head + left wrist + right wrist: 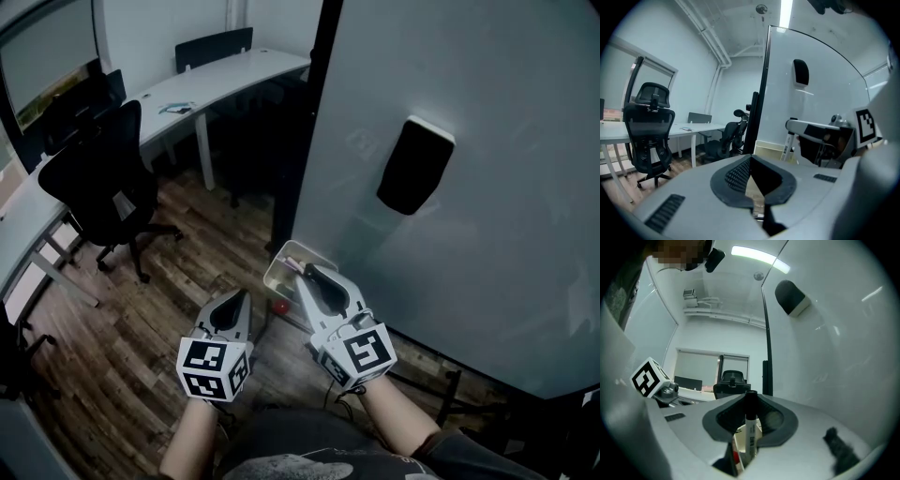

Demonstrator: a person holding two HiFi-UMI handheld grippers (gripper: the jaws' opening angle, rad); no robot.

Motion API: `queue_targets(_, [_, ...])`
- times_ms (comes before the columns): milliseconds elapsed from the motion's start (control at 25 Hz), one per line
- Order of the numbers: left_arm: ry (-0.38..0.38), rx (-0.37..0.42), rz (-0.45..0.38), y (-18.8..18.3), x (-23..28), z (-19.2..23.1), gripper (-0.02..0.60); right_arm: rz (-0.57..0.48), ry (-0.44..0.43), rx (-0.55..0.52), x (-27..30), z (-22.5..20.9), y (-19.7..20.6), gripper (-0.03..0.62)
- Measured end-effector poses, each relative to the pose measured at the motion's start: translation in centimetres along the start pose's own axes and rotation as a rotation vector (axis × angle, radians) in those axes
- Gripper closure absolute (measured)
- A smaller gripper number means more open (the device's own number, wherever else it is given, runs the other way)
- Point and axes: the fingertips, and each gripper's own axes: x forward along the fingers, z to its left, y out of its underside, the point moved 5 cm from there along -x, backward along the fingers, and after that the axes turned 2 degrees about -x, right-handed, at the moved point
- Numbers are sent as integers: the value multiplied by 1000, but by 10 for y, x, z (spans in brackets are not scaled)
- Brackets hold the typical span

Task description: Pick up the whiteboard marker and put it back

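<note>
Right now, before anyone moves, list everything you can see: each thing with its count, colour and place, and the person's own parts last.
whiteboard: one, white, upright at right
eraser: one, black, stuck on the whiteboard
tray: one, beige, at the whiteboard's lower left corner
whiteboard marker: one, white body with black cap, upright between the right gripper's jaws
office chairs: at least two, black, by the desks
desks: two, white, along the left and far side
floor: brown wood planks
left gripper: one, grey, jaws together on nothing, left of the tray
right gripper: one, grey, shut on the marker, over the tray
forearms: two, bottom of the head view
</note>
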Motion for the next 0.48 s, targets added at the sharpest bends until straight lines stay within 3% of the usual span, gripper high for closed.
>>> queue_targets(160, [-4, -1, 15, 4, 0, 9, 568, 22, 39, -12, 7, 4, 10, 513])
queue_targets(280, [-5, -3, 28, 9, -1, 11, 568, 14, 23, -44, 3, 8, 19, 513])
queue_targets(480, [-1, 1, 39, 15, -3, 6, 568, 19, 50, -3, -15, 2, 30, 513])
